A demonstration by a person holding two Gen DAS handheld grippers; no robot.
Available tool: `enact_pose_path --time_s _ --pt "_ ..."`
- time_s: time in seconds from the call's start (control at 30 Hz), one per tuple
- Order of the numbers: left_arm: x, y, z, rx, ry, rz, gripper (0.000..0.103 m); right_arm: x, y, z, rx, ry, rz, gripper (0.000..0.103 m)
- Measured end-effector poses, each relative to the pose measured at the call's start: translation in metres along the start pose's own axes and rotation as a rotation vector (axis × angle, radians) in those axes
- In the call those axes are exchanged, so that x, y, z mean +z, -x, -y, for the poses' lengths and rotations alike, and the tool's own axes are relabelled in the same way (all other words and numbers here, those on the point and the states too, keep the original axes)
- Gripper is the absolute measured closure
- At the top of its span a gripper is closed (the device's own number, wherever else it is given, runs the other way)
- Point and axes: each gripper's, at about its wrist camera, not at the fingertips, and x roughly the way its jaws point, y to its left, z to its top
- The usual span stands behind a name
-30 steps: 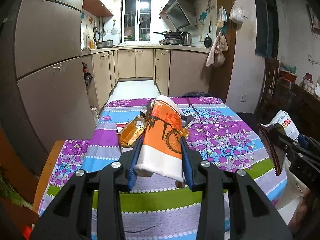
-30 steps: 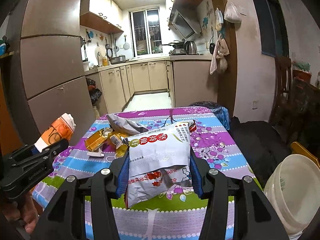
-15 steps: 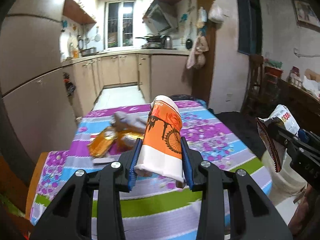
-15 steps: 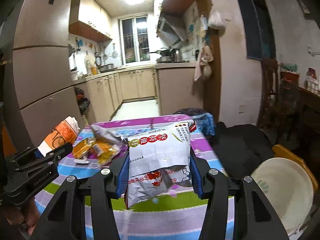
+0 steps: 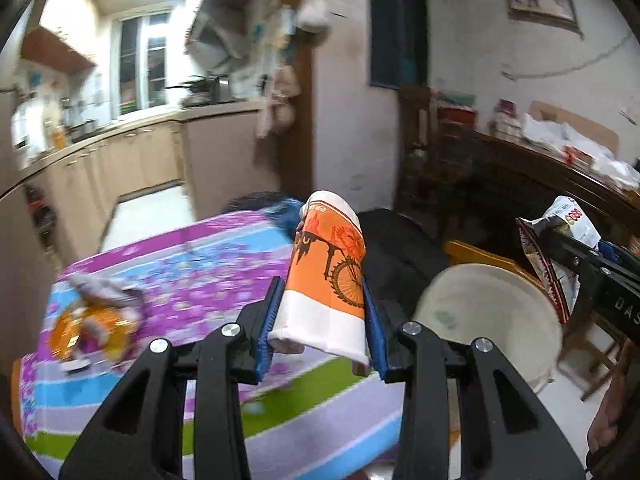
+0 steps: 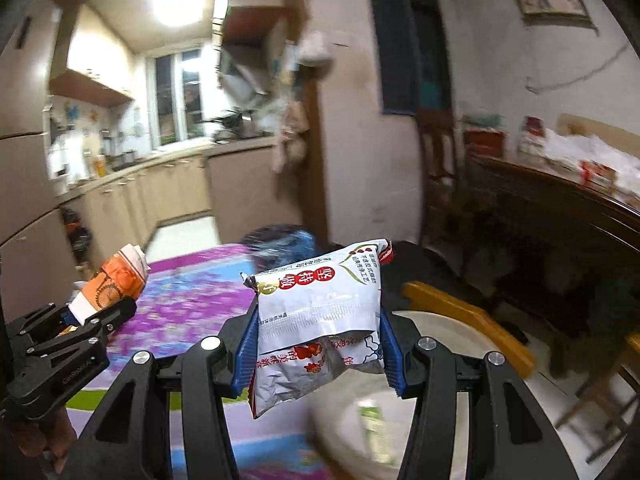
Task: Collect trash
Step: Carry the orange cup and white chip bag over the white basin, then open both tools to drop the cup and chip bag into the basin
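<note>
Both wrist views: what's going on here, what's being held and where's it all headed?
A person is clearing trash from a table. The left gripper is clamped on an orange cup; the right gripper is clamped on a white snack bag. A pale bucket sits beside the table, right of the cup and partly below the bag. More wrappers lie on the table.

A pale bucket [image 5: 488, 312] stands on the floor right of the cloth-covered table [image 5: 192, 264]; crumpled wrappers [image 5: 92, 320] lie on the table's left side, kitchen counter [image 5: 132, 128] behind.
</note>
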Motion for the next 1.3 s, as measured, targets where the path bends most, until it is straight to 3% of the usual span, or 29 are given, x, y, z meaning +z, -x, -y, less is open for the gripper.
enact_pose_path --time_s 0.13,0.3,0.5,0.73,1.3 --pt "0.009 -0.028 0.044 -0.1 -0.041 -0.06 0.067 -0.001 -0.016 0.055 -0.068 -0.063 -0.08 0.051" --pt "0.01 -0.074 0.087 -0.241 -0.092 -0.214 0.067 -0.012 -0.06 0.112 -0.092 -0.138 -0.245 0.051" --pt "-0.004 -0.126 0.124 -0.359 -0.136 -0.395 0.067 -0.032 -0.104 0.145 -0.086 -0.194 -0.373 0.051" --pt "-0.012 -0.15 0.141 -0.362 -0.149 -0.46 0.067 -0.06 -0.119 0.153 -0.088 -0.219 -0.41 0.051" --pt "-0.016 -0.164 0.145 -0.336 -0.152 -0.488 0.061 -0.061 -0.125 0.139 -0.089 -0.224 -0.414 0.048"
